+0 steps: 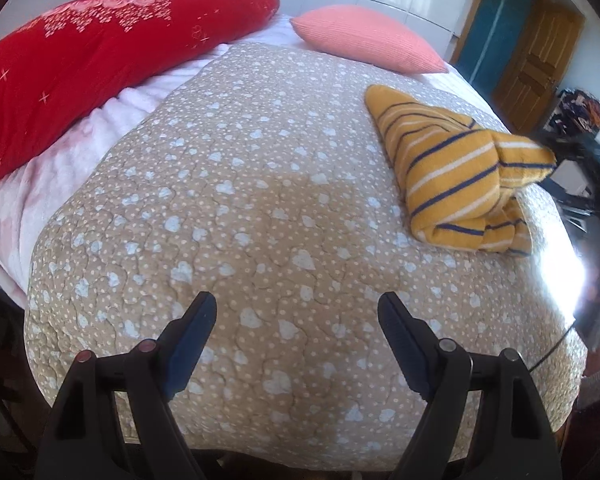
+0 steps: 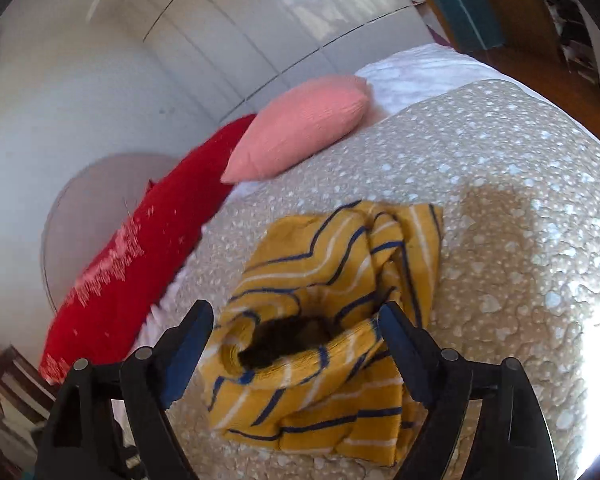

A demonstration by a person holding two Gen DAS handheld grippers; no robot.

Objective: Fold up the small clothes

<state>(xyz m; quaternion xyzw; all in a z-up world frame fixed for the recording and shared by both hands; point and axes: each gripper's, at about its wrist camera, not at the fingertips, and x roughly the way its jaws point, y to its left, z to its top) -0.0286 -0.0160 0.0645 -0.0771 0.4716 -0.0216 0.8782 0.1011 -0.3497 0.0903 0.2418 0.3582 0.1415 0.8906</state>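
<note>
A small yellow garment with blue and white stripes (image 1: 456, 168) lies bunched on the beige heart-print quilt (image 1: 240, 208), at the right of the left wrist view. My left gripper (image 1: 296, 304) is open and empty over bare quilt, well to the left of and nearer than the garment. In the right wrist view the garment (image 2: 332, 304) fills the middle, with a dark opening facing the camera. My right gripper (image 2: 296, 312) is open, its fingers on either side of that opening, just above the cloth. I cannot tell whether the fingers touch the cloth.
A red pillow (image 1: 100, 56) and a pink pillow (image 1: 364, 36) lie at the head of the bed (image 1: 60, 184), against a white wall. A wooden door (image 1: 536, 56) and dark clutter stand to the right. The quilt's right edge drops off near the garment.
</note>
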